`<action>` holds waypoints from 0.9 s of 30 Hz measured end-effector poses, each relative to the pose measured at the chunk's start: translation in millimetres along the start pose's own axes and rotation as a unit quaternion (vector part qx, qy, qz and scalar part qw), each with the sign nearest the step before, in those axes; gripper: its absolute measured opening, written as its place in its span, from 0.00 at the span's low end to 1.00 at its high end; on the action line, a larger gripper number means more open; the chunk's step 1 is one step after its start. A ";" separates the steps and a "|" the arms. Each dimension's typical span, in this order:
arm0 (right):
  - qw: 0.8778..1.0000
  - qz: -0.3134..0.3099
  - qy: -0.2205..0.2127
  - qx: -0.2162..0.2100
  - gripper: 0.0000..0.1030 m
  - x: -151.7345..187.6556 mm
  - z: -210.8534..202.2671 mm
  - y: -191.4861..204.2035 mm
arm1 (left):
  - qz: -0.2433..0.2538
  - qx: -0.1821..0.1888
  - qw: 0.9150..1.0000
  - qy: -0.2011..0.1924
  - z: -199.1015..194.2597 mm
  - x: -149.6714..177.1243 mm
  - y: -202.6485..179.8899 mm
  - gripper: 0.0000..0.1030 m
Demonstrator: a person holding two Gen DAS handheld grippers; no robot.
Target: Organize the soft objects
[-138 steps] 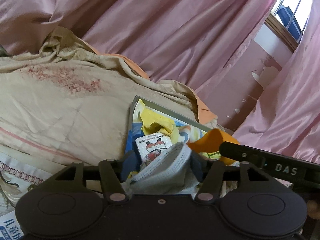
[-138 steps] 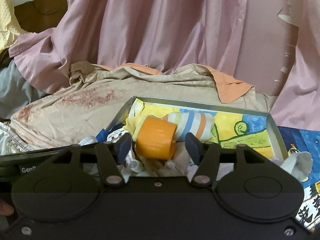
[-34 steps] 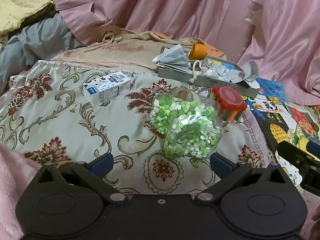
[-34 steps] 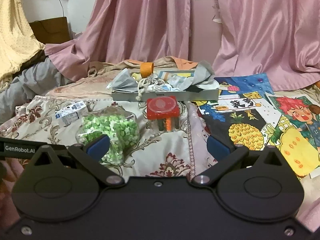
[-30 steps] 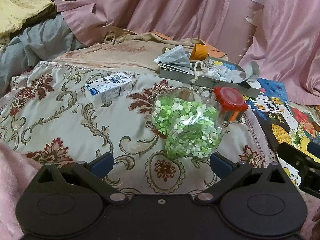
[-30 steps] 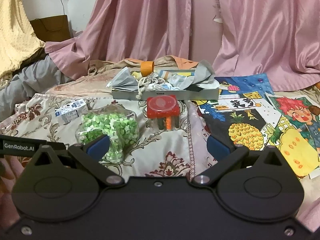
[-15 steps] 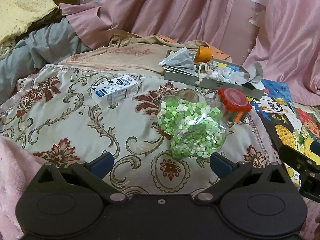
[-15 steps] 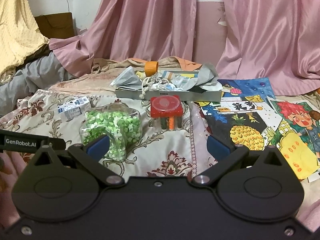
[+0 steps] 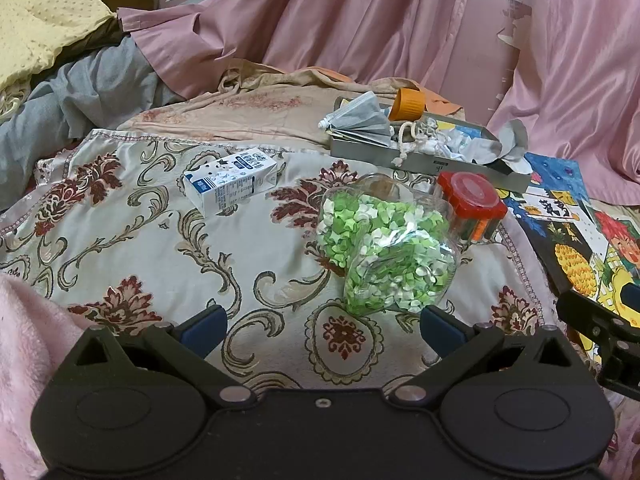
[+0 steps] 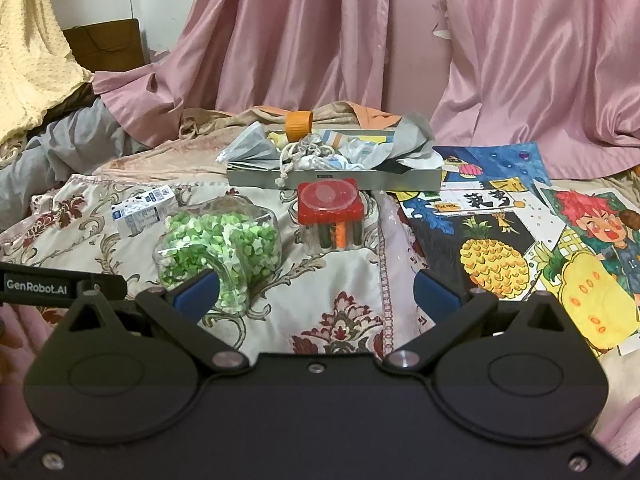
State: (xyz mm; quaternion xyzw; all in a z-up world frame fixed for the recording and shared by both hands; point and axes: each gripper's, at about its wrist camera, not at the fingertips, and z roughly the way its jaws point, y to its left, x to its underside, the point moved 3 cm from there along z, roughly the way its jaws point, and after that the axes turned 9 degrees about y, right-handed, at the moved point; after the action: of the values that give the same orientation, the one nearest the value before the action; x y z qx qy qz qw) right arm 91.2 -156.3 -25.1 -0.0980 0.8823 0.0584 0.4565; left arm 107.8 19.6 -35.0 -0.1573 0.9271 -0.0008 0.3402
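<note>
Soft things — a grey mask (image 9: 362, 118), a knotted cord (image 9: 412, 136), crumpled cloths (image 9: 480, 146) — lie heaped in a shallow grey tray (image 9: 420, 160) at the far side of the bed, with an orange roll (image 9: 408, 104) at the tray's back edge; the mask hangs over its left end. Both tools hang well short of it. The left hand-held gripper (image 9: 320, 328) has its jaws spread wide and empty above a floral bedspread (image 9: 140, 232). The right hand-held gripper (image 10: 316, 290) is likewise wide apart with nothing between its blue pads (image 10: 434, 292). Just ahead of them lies a clear jar (image 9: 384, 248) packed with green and white paper bits, on its side. Beside it stands a red-lidded container (image 10: 330, 216), close in front of the tray. A small milk carton (image 9: 230, 186) lies to the left on the bedspread. Bright drawings (image 10: 520, 232) spread out to the right. Pink curtains (image 10: 300, 40) hang behind.
</note>
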 end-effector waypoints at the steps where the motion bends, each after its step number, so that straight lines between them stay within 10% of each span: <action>1: 1.000 0.000 0.001 0.000 1.00 0.4 0.4 -0.2 | 0.000 0.000 1.000 0.000 -0.1 0.0 -0.1 0.99; 27: 1.000 0.003 0.006 0.000 1.00 1.4 3.6 -4.3 | 0.000 -0.001 1.000 0.000 0.0 0.0 -1.3 0.99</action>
State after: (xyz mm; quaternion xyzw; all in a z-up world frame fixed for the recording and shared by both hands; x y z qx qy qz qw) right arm 94.2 -160.0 -28.4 -0.0954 0.8853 0.0592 0.4514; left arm 108.1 18.3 -34.9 -0.1576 0.9271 -0.0002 0.3401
